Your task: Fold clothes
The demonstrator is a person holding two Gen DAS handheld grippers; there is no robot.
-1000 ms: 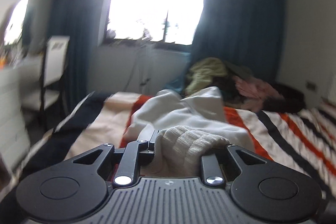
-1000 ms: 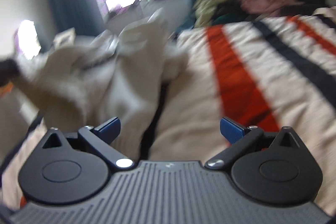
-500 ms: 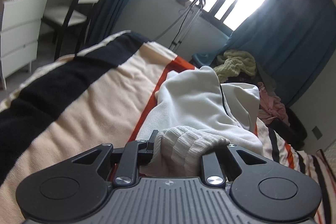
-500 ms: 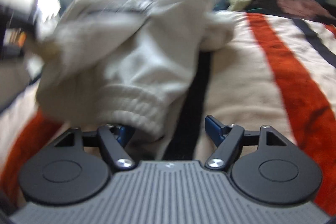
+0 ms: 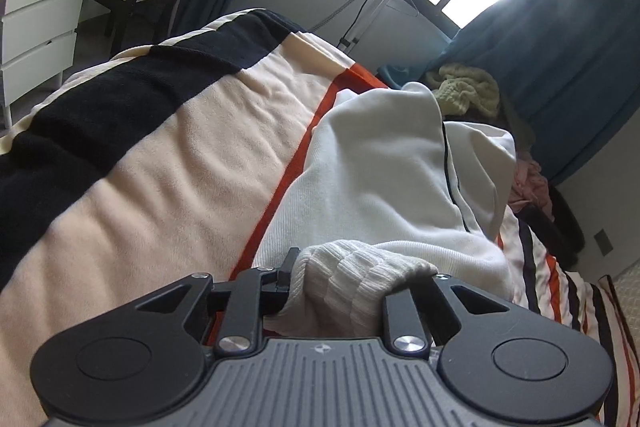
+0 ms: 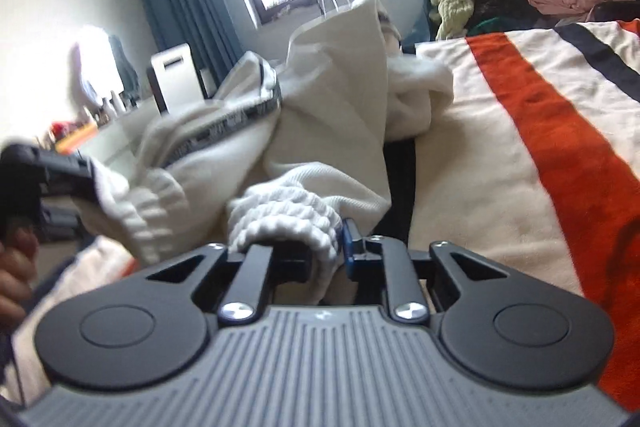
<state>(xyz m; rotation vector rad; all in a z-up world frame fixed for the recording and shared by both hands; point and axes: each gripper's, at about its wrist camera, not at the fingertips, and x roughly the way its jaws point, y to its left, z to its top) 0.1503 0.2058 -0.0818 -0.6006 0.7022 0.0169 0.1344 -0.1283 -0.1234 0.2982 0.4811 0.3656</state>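
While your left gripper (image 5: 352,283) clamps one ribbed cuff (image 5: 360,267) of the white sweatshirt (image 5: 380,179), your right gripper's (image 6: 320,251) jaws, just closing, pinch another cuff on the striped bed (image 6: 500,155).

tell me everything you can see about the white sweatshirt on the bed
The white sweatshirt is a soft, finely knit, cream-white garment with thick ribbed cuffs or hem and a thin dark piping line. It lies crumpled, not yet folded, on the striped blanket, partly lifted off it. The left gripper is shut on one ribbed edge; the right gripper, whose jaws have just been closing, pinches another ribbed edge. In the right wrist view a dark patterned band shows inside a fold.
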